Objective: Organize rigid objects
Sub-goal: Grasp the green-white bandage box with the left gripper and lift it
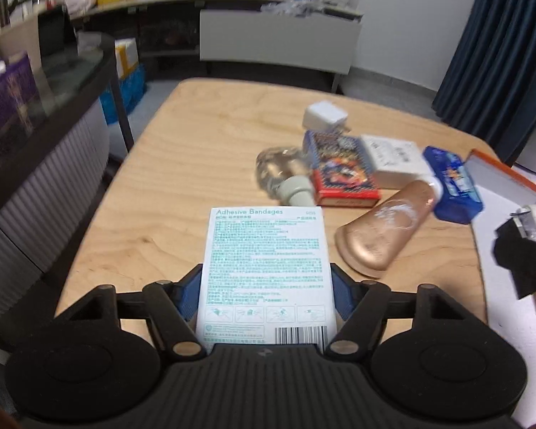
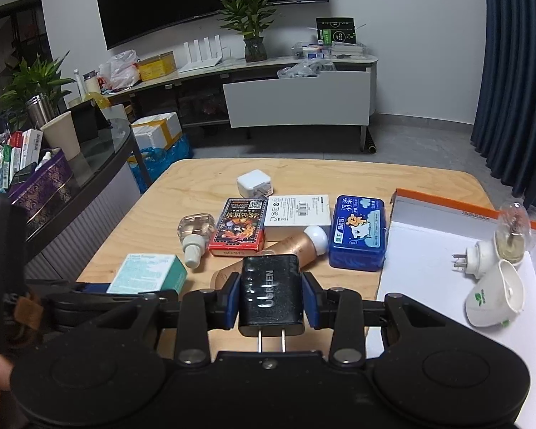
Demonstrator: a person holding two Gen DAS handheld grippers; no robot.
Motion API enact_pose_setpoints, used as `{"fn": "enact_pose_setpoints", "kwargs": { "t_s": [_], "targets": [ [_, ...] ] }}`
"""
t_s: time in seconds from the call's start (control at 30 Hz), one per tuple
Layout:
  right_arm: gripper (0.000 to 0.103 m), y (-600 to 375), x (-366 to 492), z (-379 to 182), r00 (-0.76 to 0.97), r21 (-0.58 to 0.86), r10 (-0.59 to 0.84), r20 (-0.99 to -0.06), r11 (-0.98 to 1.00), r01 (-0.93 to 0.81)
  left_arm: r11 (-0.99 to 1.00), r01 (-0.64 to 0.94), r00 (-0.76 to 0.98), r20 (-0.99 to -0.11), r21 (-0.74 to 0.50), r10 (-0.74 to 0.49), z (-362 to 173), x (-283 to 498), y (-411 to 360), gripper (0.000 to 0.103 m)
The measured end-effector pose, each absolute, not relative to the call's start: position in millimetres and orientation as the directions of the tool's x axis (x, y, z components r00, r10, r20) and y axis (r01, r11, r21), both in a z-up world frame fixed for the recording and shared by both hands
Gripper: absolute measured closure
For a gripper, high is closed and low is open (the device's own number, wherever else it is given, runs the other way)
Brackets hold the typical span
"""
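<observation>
Boxes and small gadgets lay in a loose bunch on the pale wooden table (image 2: pixel 203 175), and we had one thing in each gripper. Our left gripper (image 1: pixel 266 286) had its blue pads pressed tight on the two sides of the adhesive bandages box (image 1: pixel 266 268), a light card box with green print, held just above the table's near edge. Our right gripper (image 2: pixel 271 295) was clamped on the black UGREEN charger (image 2: pixel 269 293), a smooth shiny block with its two metal prongs pointing back at us.

We judged the step in hand was to carry both things to the white tray with the orange rim (image 2: pixel 428 203) on the right, where a plug-in mosquito repellent (image 2: pixel 496 246) and a white cup-shaped cover (image 2: pixel 493 300) already lay. To do it well, we thought the charger should go down flat on a bare white spot, away from the glass bottle on that plug-in. The card box could dent, so a soft squeeze seemed best.

Left on the table were a clear bottle (image 2: pixel 194 232), a red card pack (image 2: pixel 239 230), a white flat box (image 2: pixel 298 214), a white cube charger (image 2: pixel 253 184), a soft gold tube (image 2: pixel 289 250) and a hard blue case (image 2: pixel 359 236)
</observation>
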State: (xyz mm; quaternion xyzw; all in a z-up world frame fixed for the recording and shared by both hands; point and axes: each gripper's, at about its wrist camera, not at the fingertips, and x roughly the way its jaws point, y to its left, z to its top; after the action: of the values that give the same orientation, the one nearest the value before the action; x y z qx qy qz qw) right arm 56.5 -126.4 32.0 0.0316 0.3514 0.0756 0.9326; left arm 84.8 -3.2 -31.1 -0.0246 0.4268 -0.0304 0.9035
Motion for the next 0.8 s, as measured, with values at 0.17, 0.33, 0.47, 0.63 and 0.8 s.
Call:
{"fn": "enact_pose_setpoints", "kwargs": {
  "t_s": [0.17,0.33,0.47,0.63,0.8],
  "targets": [
    [0.059,-131.2,40.5,39.4,0.755,0.126,0.158,-0.637,0.987,-0.101,0.996,0.064,0.680,-0.728,-0.059,-0.087,-2.3,60.4,-18.1,0.032],
    [0.059,-140.7,16.9,48.3,0.775,0.131,0.141,-0.616,0.988,-0.076,0.990,0.094,0.696,-0.704,-0.103,-0.139,23.5,39.4,-33.8,0.032],
    [0.059,-155.1,-2.3,52.8,0.786,0.133,0.113,-0.608,0.990,-0.039,0.986,0.136,0.710,-0.684,-0.098,-0.167,35.0,22.8,-52.0,0.032],
    [0.059,-175.8,-23.1,58.2,0.799,0.138,0.075,-0.597,0.990,0.011,0.978,0.182,0.713,-0.672,-0.097,-0.200,40.0,8.1,-73.7,0.032],
    [0.059,-195.6,-40.3,60.3,0.807,0.148,0.043,-0.589,0.988,0.055,0.971,0.215,0.706,-0.671,-0.104,-0.228,39.8,-3.3,-88.8,0.032]
  ]
}}
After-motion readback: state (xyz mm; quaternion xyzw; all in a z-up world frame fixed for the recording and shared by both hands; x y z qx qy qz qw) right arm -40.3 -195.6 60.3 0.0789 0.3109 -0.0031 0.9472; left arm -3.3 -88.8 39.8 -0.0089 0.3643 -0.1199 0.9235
